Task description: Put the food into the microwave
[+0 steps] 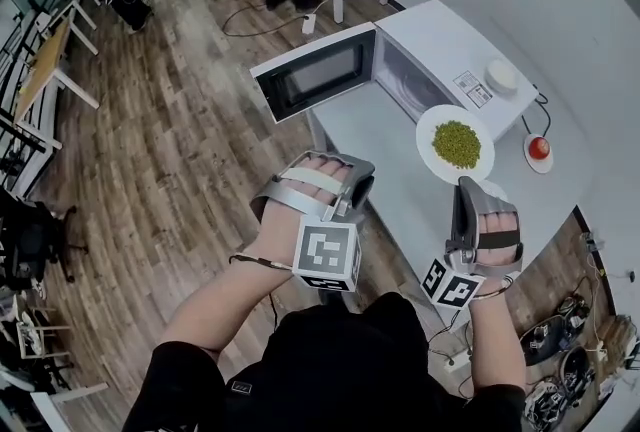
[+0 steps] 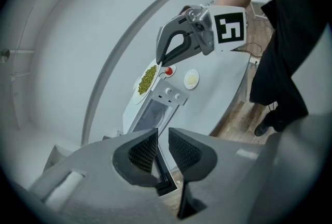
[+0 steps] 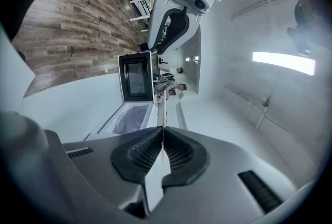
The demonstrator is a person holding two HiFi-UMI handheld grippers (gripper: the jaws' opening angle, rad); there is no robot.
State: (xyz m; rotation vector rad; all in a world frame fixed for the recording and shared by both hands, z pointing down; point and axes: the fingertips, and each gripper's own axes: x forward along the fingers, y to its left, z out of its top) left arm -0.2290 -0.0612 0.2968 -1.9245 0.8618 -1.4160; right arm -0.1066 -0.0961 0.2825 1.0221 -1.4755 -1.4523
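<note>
Microwave door (image 1: pixel 315 72) open; red button (image 1: pixel 539 148), perhaps

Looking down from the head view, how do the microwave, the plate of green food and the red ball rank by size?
1. microwave
2. plate in the right gripper
3. red ball
The plate is held up nearer the camera, so it may look bigger than it really is.

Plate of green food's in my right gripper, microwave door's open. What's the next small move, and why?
Probably ease the plate level into the open cavity of the microwave: the right gripper is clamped on its rim, the door stands wide, and the plate hangs outside the opening.
</note>
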